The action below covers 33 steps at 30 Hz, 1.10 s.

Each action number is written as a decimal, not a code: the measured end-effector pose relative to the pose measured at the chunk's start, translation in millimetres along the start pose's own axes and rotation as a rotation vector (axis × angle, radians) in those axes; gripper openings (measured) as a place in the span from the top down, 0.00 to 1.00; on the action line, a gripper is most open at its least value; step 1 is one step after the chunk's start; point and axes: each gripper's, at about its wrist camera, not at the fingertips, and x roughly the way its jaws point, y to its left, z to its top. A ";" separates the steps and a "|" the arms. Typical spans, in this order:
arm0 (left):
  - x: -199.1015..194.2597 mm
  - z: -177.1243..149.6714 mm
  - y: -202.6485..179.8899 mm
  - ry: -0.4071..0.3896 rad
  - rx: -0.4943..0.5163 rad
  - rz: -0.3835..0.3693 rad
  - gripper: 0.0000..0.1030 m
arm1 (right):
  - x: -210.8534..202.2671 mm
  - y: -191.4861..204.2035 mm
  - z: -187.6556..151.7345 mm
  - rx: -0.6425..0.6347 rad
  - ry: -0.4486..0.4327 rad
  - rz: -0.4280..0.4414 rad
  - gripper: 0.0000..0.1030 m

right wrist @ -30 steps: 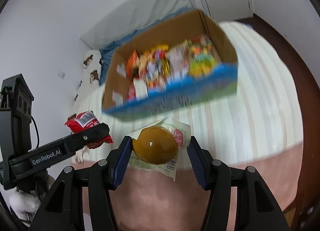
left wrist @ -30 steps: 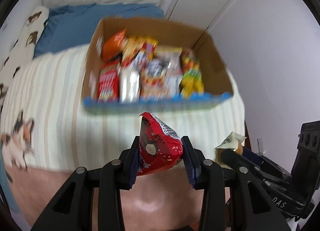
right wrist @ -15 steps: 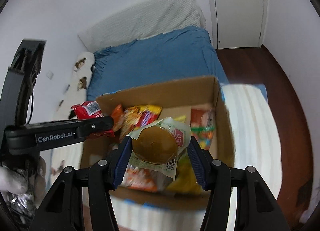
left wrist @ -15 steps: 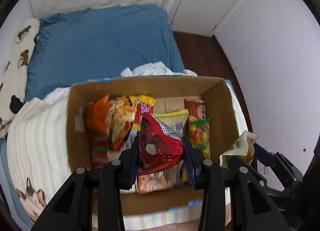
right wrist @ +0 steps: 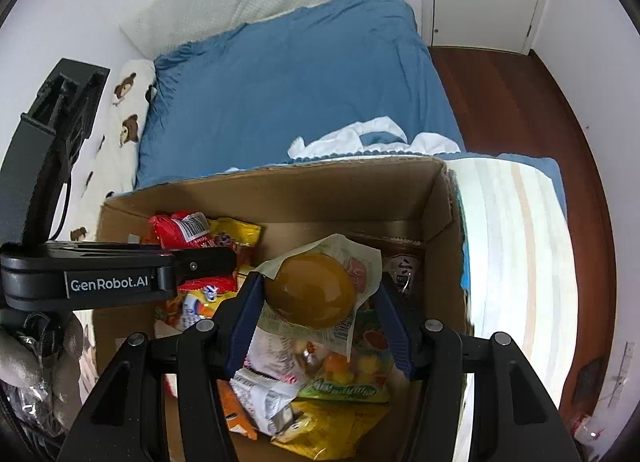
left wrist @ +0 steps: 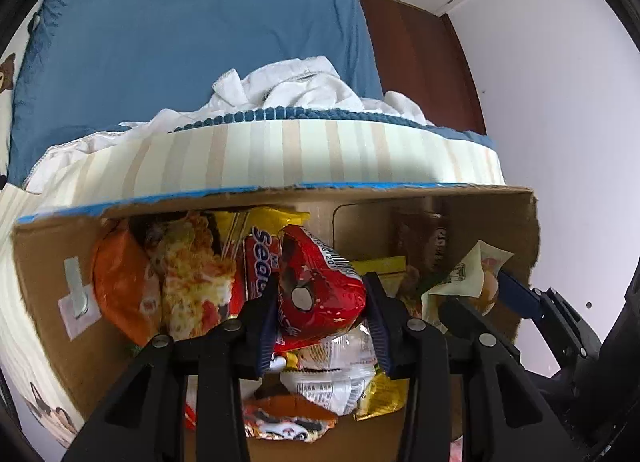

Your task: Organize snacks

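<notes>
— What do you hold now, and where?

— My left gripper (left wrist: 322, 312) is closed on a red snack packet (left wrist: 320, 294); both fingers press its sides. My right gripper (right wrist: 320, 320) is closed on a wrapped round brown bun (right wrist: 312, 290), in a clear and white wrapper. Both are over the open cardboard box (right wrist: 280, 190), just above the snacks inside.

— What is in the box?

— Many packets lie there in a pile: an orange bag (left wrist: 120, 286) at the left wall, a yellow packet (right wrist: 332, 426) near my side, and a green fruit-candy bag (right wrist: 352, 378) under the bun. The box stands on a striped cover (left wrist: 280, 154), and behind it there is a blue bedsheet (right wrist: 288, 94).

— Do the two grippers touch?

— No, they are side by side, near each other.
</notes>
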 end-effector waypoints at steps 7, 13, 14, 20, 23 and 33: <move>8.2 -2.0 3.5 0.021 -0.008 0.076 0.52 | 15.8 3.8 1.4 -0.012 0.052 -0.049 0.06; -8.1 -11.5 6.5 -0.026 0.003 0.125 0.12 | 12.1 7.7 -6.1 0.008 0.079 -0.088 0.05; -11.3 -13.6 7.1 -0.034 0.005 0.129 0.11 | 11.3 8.4 -7.6 0.010 0.082 -0.096 0.04; -21.1 -30.0 11.5 -0.062 0.004 0.133 0.11 | 7.2 11.7 -16.6 0.016 0.091 -0.124 0.03; -26.2 -38.7 11.9 -0.098 0.005 0.155 0.11 | 4.5 13.9 -21.3 0.015 0.088 -0.127 0.03; -52.2 -76.9 7.7 -0.223 0.015 0.198 0.11 | -17.4 16.3 -47.3 0.013 0.024 -0.119 0.03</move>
